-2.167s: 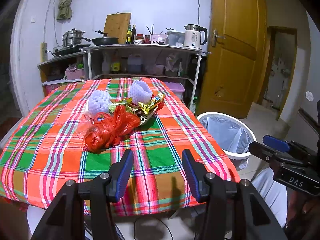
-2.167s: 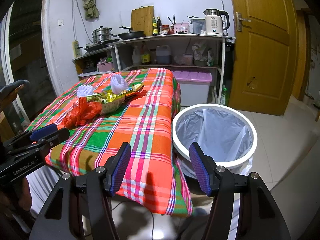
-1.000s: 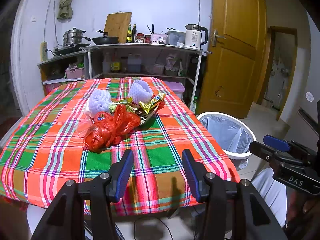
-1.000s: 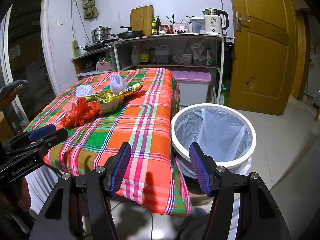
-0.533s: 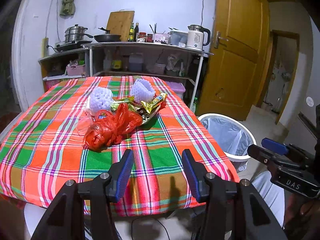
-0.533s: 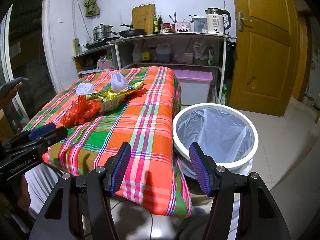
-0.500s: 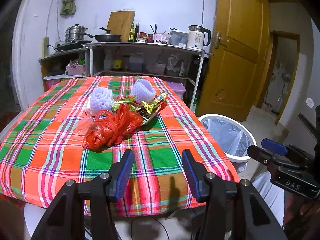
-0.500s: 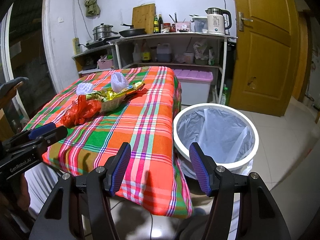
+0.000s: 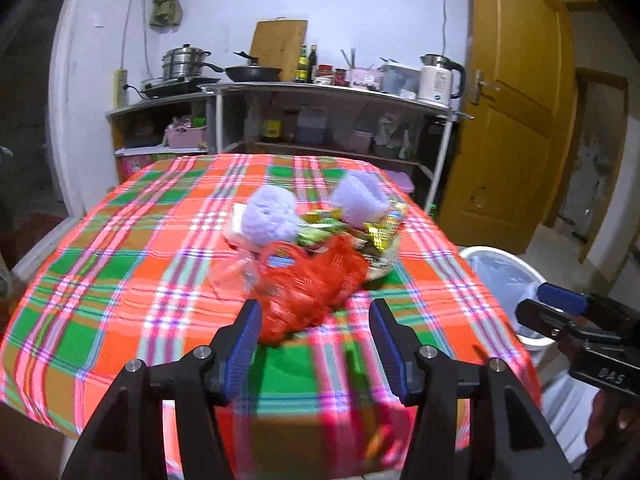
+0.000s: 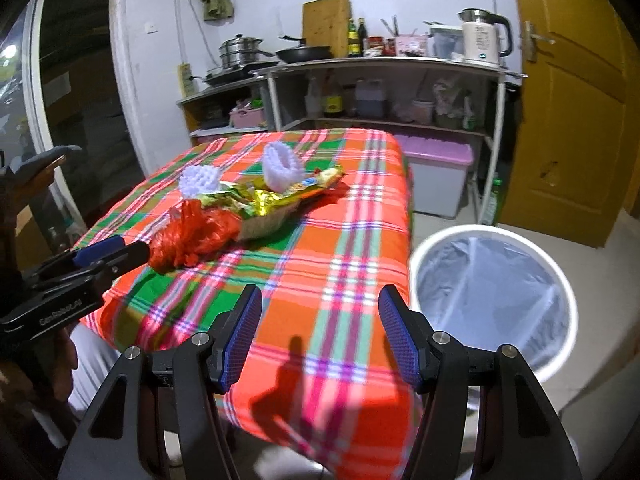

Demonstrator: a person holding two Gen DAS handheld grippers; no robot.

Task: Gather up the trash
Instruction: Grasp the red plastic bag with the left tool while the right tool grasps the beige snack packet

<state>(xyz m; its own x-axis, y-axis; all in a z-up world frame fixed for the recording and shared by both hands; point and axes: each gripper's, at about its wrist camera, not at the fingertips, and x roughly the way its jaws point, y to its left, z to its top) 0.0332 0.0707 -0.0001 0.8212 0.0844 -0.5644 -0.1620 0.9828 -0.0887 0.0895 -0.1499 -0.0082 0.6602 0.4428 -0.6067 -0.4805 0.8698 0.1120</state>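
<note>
I am looking across a table (image 9: 100, 280) covered with a plaid cloth in orange, green and pink, set in a small kitchen. Behind it a metal shelf unit (image 9: 328, 92) carries a steamer pot (image 9: 186, 60), a black frying pan (image 9: 252, 74), a wooden cutting board (image 9: 278, 48), bottles and a white kettle (image 9: 438, 80); a yellow wooden door (image 9: 516, 120) stands to the right. The trash sits in one heap near the middle of the cloth: a crumpled red plastic bag (image 9: 312, 284) nearest me, two white foam fruit nets (image 9: 272, 220) behind it, and gold and green snack wrappers (image 9: 376, 232) between them. On the floor just beside the table's right edge is a white bin (image 10: 496, 304) lined with a clear bag. My left gripper (image 9: 316, 334) has just been widening, its jaws spread with nothing between them, the red bag just ahead. My right gripper (image 10: 320, 334) is also spread and empty, over the table's near corner beside the bin.
</note>
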